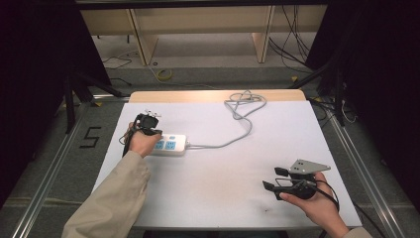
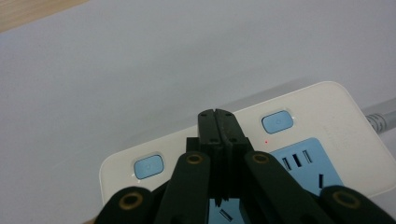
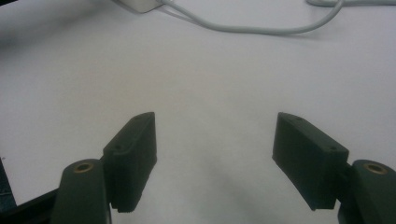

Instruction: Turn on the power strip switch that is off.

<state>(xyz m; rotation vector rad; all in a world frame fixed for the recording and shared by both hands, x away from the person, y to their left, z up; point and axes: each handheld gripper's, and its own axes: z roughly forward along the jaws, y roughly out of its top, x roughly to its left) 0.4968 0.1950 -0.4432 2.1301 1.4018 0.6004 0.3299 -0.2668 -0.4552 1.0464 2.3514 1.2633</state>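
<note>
Apparently mid-press: closed, empty left gripper tips over white plastic power strip, between its blue switch buttons; red indicator lit; right gripper wide open, empty, well apart from strip.

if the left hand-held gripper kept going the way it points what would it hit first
Most likely the white power strip: the shut left hand-held gripper aims down at its top between two blue buttons, though whether it touches is unclear.

A white table with a wooden far edge stands on grey carpet; pale wooden shelving behind, black curtains at both sides.
</note>
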